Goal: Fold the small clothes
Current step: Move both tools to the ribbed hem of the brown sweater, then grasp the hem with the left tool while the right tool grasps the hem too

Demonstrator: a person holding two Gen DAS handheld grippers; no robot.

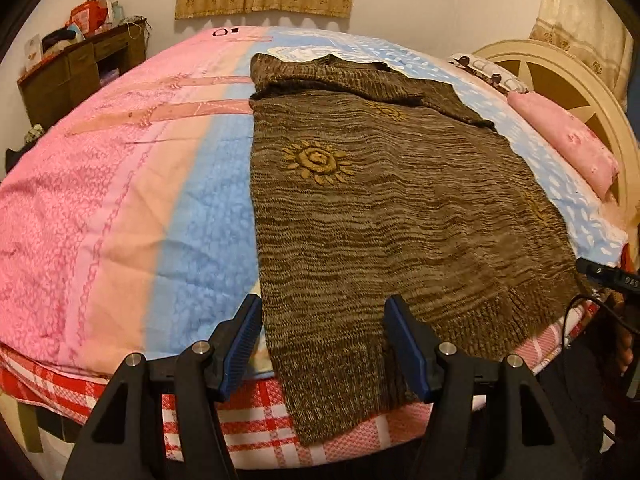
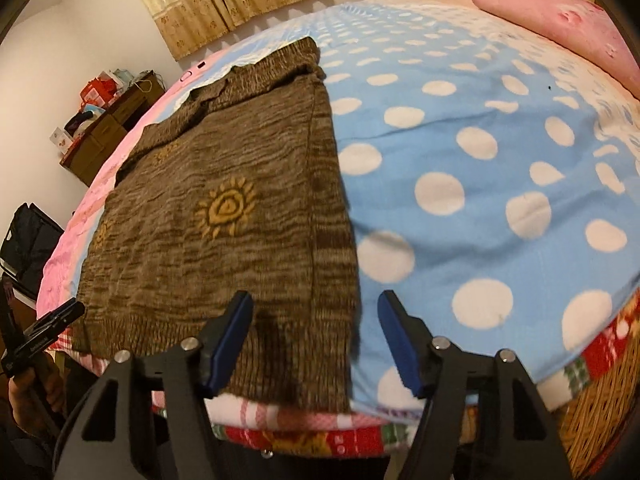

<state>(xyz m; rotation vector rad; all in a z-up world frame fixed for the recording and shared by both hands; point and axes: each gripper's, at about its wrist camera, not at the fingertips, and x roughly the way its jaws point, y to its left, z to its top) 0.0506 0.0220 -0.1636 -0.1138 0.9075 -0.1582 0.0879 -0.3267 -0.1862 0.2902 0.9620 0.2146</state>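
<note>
A brown knitted sweater point(image 1: 380, 200) with yellow sun motifs lies flat on the bed, its hem at the near edge; it also shows in the right wrist view point(image 2: 224, 216). One part point(image 1: 332, 380) hangs over the bed's front edge. My left gripper point(image 1: 322, 344) is open and empty, hovering over that hanging part. My right gripper point(image 2: 314, 344) is open and empty, just above the sweater's right hem corner point(image 2: 320, 368). The top of the sweater is folded over near the collar point(image 1: 320, 68).
The bed has a pink and blue quilt point(image 1: 120, 184) with white dots point(image 2: 480, 160). A pink pillow point(image 1: 568, 144) lies by the cream headboard point(image 1: 560, 80). A wooden desk point(image 1: 80, 72) stands at the far left. The other handle and its cable point(image 1: 608, 280) show at right.
</note>
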